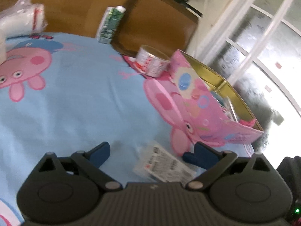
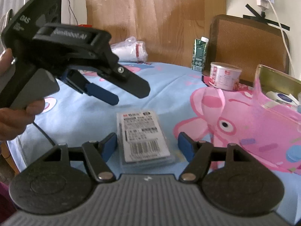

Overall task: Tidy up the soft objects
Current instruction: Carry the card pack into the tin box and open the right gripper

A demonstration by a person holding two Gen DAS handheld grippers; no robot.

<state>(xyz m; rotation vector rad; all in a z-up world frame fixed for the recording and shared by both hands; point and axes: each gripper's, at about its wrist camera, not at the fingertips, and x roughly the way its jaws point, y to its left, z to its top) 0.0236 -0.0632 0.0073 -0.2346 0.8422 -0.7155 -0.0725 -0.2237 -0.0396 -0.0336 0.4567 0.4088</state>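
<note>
Left gripper [image 2: 120,92]: upper left of right wrist view, fingers apart, holding nothing | Right gripper [image 2: 147,145]: fingers apart, straddling flat labelled packet [image 2: 144,137] without gripping it | Packet: lying on pig-print cloth [image 1: 75,98], lower centre | Pink tin [image 1: 216,111]: open, at right | Can [image 2: 224,76]: right of centre, beside the tin.

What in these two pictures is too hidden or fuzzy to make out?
- Pink tin: left view, its wall hides most of the contents; right view, the frame edge cuts it off.
- Flat packet: label print too small and blurred in both views.
- White plastic bag: right view, contents unclear through crinkled plastic.
- Left tool: right view, motion blur smears its outline.
</note>
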